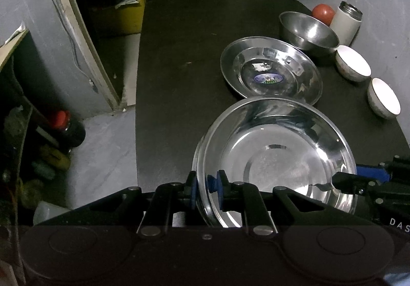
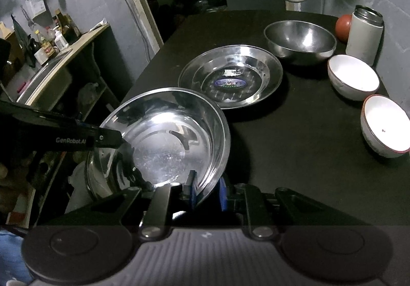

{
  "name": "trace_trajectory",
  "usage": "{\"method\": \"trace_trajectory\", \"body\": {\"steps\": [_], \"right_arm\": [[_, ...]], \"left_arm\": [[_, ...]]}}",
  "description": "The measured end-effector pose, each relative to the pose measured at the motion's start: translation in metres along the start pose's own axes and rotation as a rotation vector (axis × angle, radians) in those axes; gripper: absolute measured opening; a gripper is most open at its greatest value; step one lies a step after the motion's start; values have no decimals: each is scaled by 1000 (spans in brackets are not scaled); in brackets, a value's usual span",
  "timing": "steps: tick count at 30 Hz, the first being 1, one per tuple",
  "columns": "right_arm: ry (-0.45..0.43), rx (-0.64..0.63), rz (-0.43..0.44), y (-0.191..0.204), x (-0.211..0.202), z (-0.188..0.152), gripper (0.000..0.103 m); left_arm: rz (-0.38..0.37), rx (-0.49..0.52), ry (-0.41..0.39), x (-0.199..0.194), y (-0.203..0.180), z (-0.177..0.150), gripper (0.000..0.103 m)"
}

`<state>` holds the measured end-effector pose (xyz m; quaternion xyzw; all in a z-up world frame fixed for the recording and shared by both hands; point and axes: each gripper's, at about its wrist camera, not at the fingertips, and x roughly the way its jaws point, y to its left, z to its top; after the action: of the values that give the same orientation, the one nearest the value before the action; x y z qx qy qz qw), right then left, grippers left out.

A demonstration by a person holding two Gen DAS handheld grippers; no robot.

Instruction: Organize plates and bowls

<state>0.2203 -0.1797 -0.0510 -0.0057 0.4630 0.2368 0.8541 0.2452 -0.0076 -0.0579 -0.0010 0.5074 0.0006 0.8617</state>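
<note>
- The left gripper (image 1: 205, 190) has its blue-padded fingers (image 1: 194, 190) clamped on the near-left rim of a steel plate (image 1: 276, 157), one pad outside the rim and one inside.
- The right gripper (image 2: 207, 193) grips the same steel plate (image 2: 164, 137) at its opposite rim, fingers (image 2: 222, 192) closed either side of the edge.
- The plate is held between the two grippers above the near edge of the dark worktop (image 1: 179, 81), hollow side up; in the right wrist view it tilts, its left rim reaching past the worktop edge.
- Being round, it has no long axis; its hollow faces up and towards the cameras.
- Beyond it a second steel plate with a blue label (image 1: 270, 73) lies flat on the worktop, rims close but whether touching I cannot tell.
- Farther back stands a steel bowl (image 1: 307, 31), with two white bowls (image 1: 353, 63) (image 1: 383, 97) in a row along the right edge.
- A white flask (image 1: 346, 22) and a red round object (image 1: 323, 13) stand behind the steel bowl.
- Only the right wrist view shows a shelf with bottles (image 2: 56, 32) on the left wall.
- Only the left wrist view shows a yellow box (image 1: 123, 17) on the floor and a red-capped dark bottle (image 1: 69, 127).
</note>
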Motion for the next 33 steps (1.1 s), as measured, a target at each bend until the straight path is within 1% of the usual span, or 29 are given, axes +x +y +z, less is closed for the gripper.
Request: {"method": "trace_trajectory", "body": {"steps": [6,11,14,22,23,24,25,26,27,28,29,30,31,32,33], "right_arm": [[8,-16,-6,1,3,2,21],[9,-25,-6,3,6,4,25],[12,-33,-8,6,8,5,27],[8,-22,-14,8,8,6,28],[6,-16,-15,7,8,6,30],[3,-9,-18,6,8,7,31],[0,0,-23,6,8,7,34],[-3,10,-28,5,8,7,37],[-6,22,-34,4,8,7,44],[-9,34,-37,2,8,7,53],[-12,48,-39,1,8,7,62],[-15,63,-41,0,9,7,65],[-17,78,-45,-2,9,7,71],[-19,90,-51,-3,10,7,76],[-22,102,-56,-4,11,7,79]], "left_arm": [[21,22,2,-1,-2,-1,17],[33,31,9,1,-2,0,17],[56,48,11,2,-1,0,17],[59,40,25,4,6,1,19],[61,39,21,4,7,2,25],[59,37,18,3,8,3,34],[61,39,14,4,8,3,39],[64,44,11,4,8,4,48],[65,50,8,3,9,5,54],[65,57,6,3,9,6,57],[68,62,4,3,10,7,63],[73,69,3,4,10,8,70],[79,74,2,3,11,8,74],[87,79,0,4,12,10,81],[94,82,-2,4,14,11,84]]}}
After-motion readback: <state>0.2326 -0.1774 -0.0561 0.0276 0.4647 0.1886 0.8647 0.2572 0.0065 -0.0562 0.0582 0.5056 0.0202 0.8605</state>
